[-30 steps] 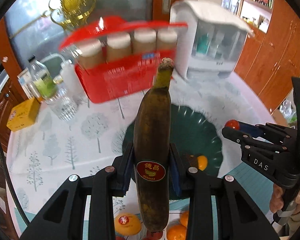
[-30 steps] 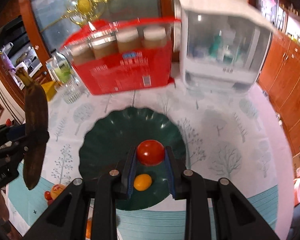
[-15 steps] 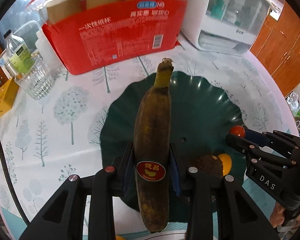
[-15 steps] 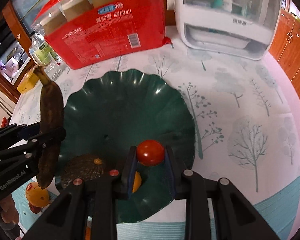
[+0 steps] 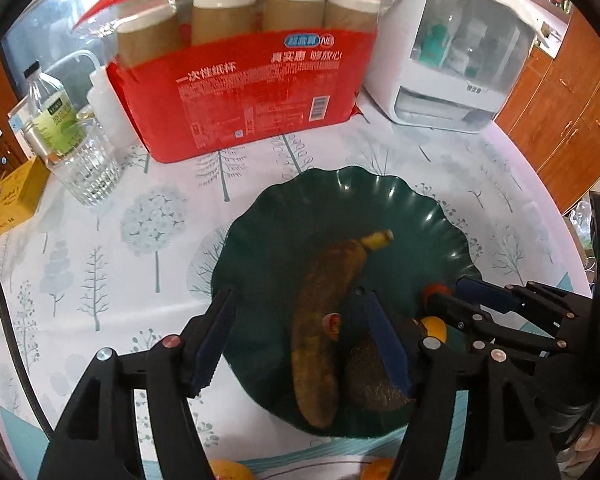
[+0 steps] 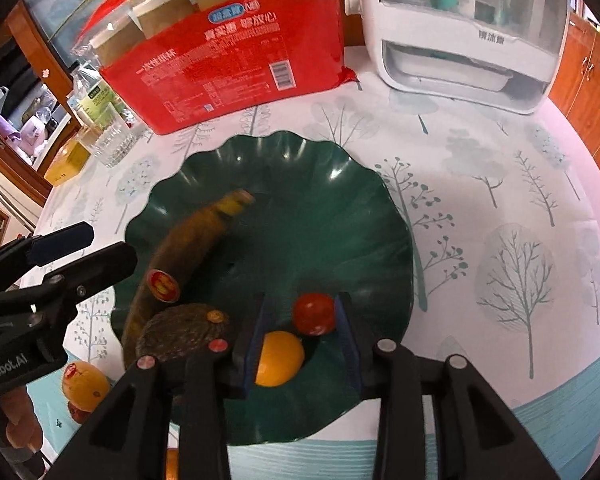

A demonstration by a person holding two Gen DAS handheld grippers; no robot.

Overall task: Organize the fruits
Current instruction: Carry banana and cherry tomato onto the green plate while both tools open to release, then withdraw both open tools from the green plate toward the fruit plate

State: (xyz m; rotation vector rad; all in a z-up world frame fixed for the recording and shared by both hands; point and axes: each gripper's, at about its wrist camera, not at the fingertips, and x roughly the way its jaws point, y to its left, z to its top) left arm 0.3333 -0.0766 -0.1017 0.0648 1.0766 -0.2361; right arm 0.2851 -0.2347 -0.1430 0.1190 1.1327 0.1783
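Observation:
A brown overripe banana (image 5: 320,320) lies free in the dark green scalloped plate (image 5: 380,184), its stem end blurred. My left gripper (image 5: 296,296) hangs over it with jaws opening and wide apart, neither pad touching it. In the right wrist view my right gripper (image 6: 300,304) is low over the plate (image 6: 340,168) and its jaws are opening. A small red tomato (image 6: 314,314) sits between them, by the right pad and clear of the left one. A yellow-orange fruit (image 6: 278,358) and a dark rough fruit (image 6: 180,332) lie in the plate beside the banana (image 6: 188,248).
A red pack of paper cups (image 5: 240,92) and a white countertop cabinet (image 5: 452,60) stand behind the plate. At the left are a glass (image 5: 88,172), a bottle (image 5: 52,116) and a yellow box (image 5: 12,200). An orange (image 6: 84,384) lies on the cloth left of the plate.
Both grippers sank toward the plate. The left jaws spread and let the banana drop into the plate. The right jaws parted slightly around the tomato.

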